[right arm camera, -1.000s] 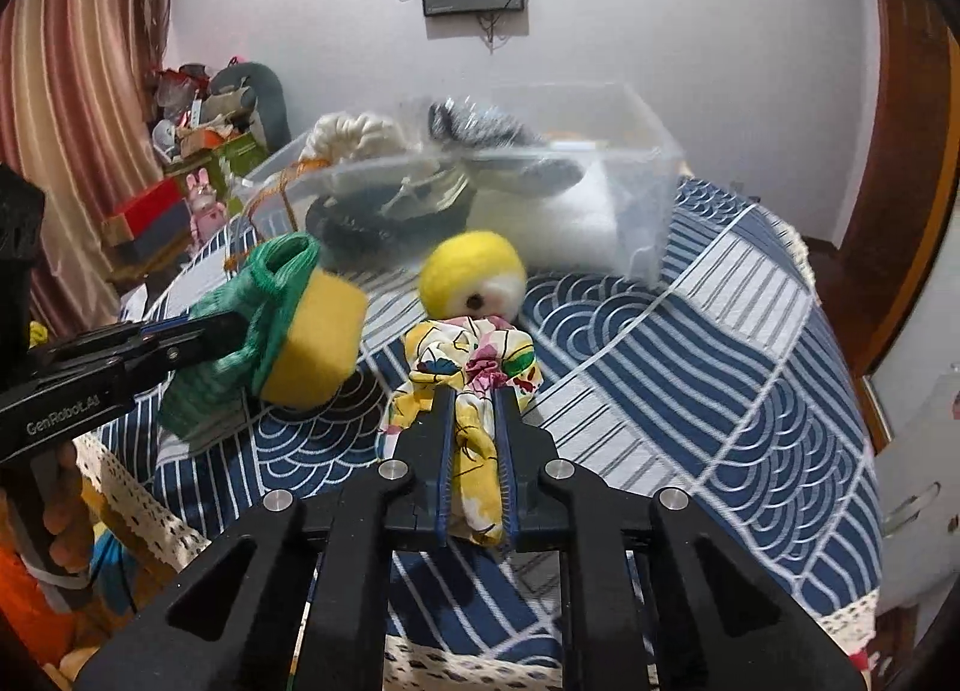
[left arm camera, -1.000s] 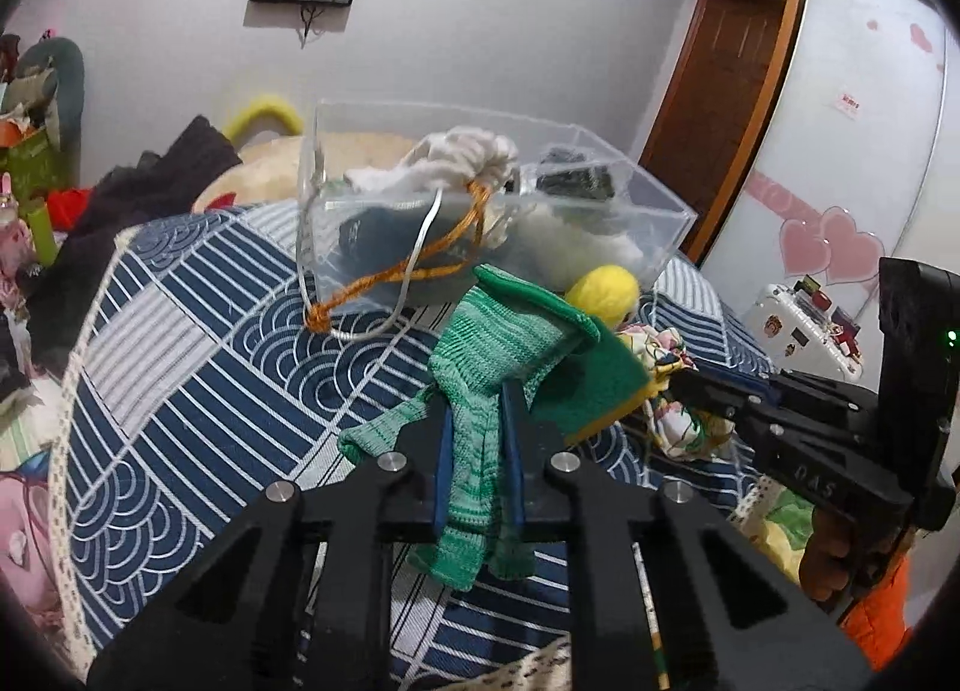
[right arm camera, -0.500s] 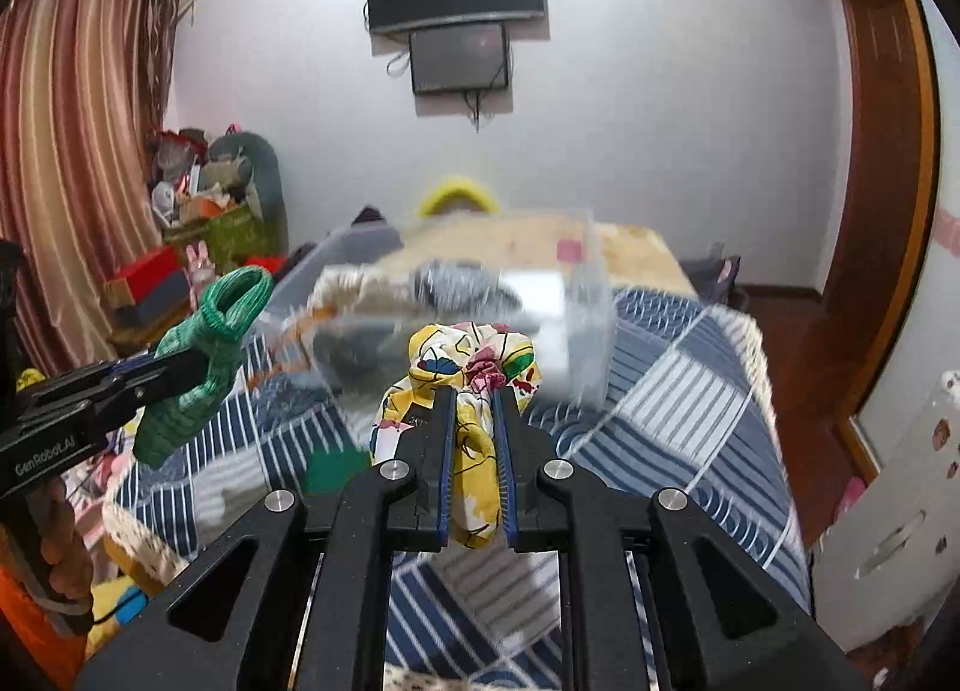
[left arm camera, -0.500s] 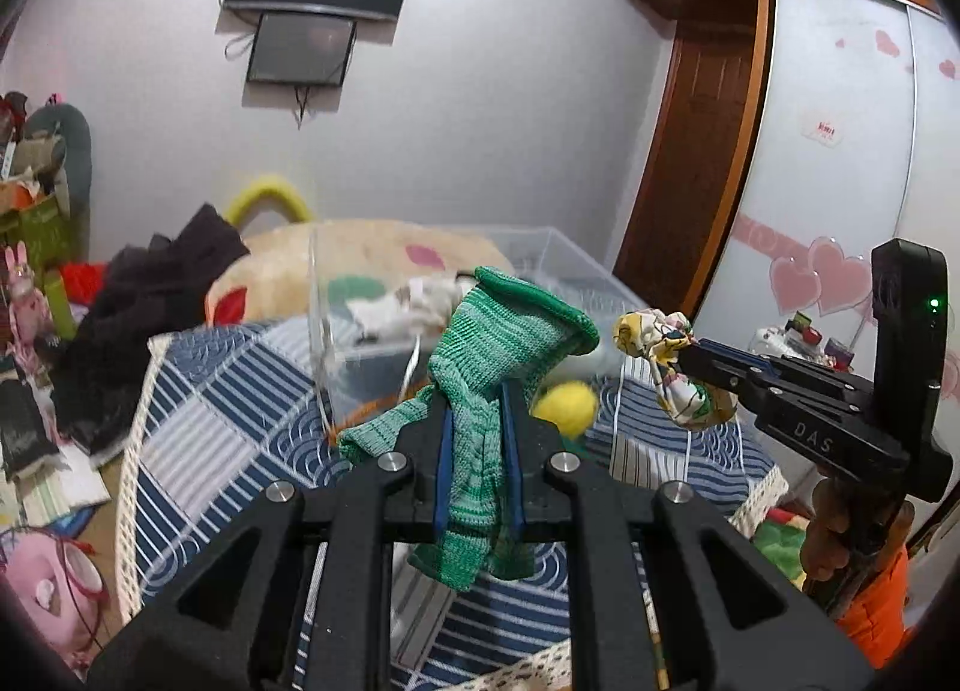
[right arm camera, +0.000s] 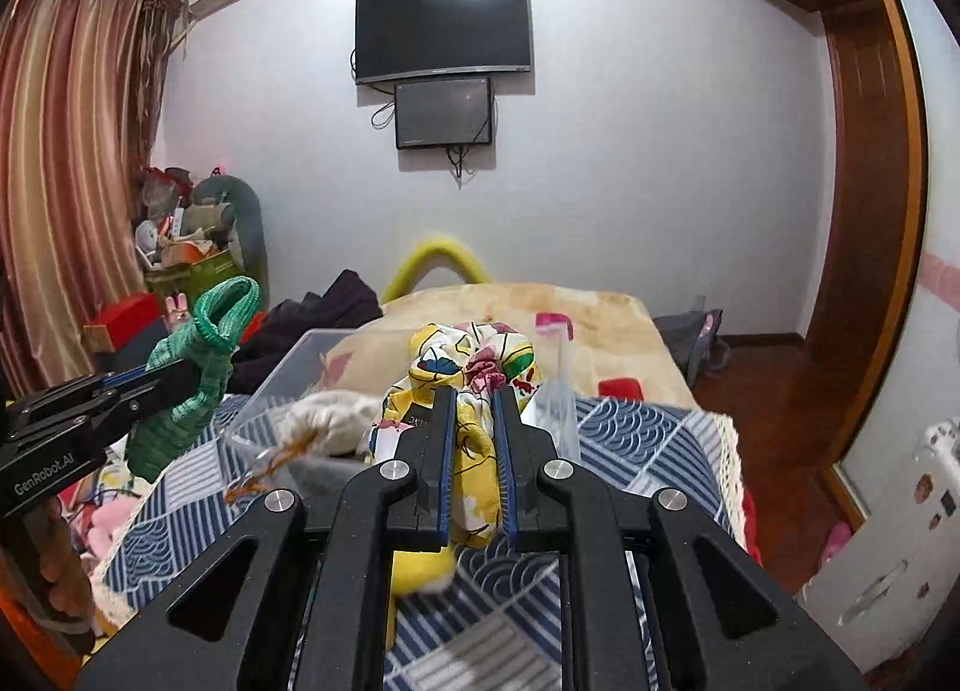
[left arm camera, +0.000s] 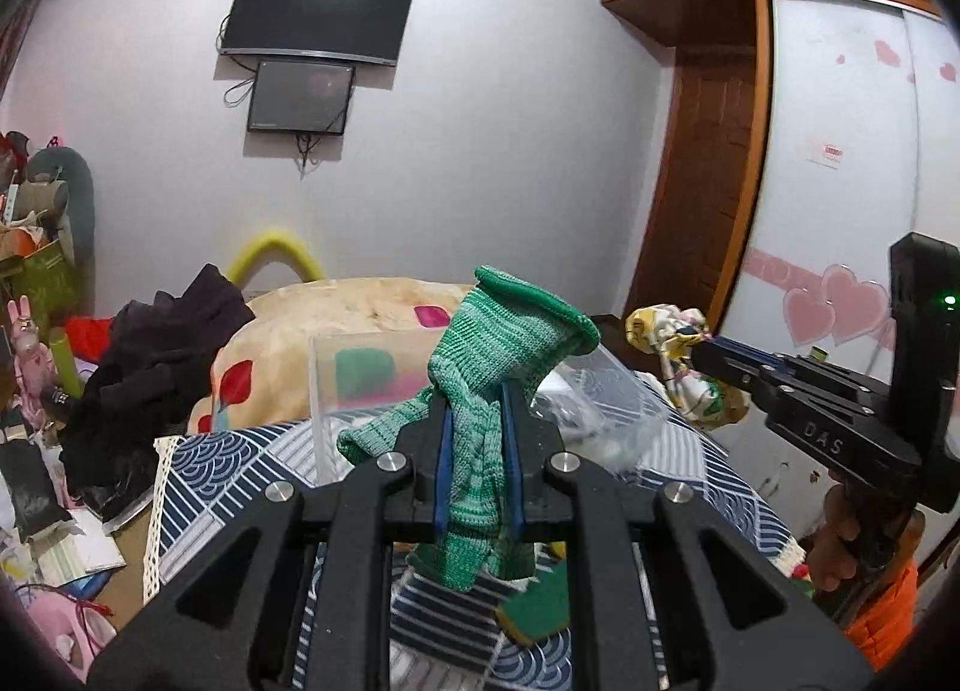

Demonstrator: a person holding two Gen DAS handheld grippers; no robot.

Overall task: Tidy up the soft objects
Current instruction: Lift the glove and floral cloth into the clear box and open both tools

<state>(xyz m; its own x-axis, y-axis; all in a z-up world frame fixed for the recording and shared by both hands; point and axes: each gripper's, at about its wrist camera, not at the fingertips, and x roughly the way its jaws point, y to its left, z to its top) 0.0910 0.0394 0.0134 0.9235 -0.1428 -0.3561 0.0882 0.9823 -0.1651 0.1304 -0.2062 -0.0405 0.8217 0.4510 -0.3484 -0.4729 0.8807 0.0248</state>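
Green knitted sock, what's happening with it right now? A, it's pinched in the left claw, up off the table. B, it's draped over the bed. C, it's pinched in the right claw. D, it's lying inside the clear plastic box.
A: the green knitted sock sits pinched in the left claw, lifted above the patterned tablecloth, while the right claw grips the floral cloth.

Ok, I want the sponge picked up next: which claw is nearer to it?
Left. The left claw, shut on the green sock, hangs just above the sponge; the right claw, holding the floral cloth, is off to its right.
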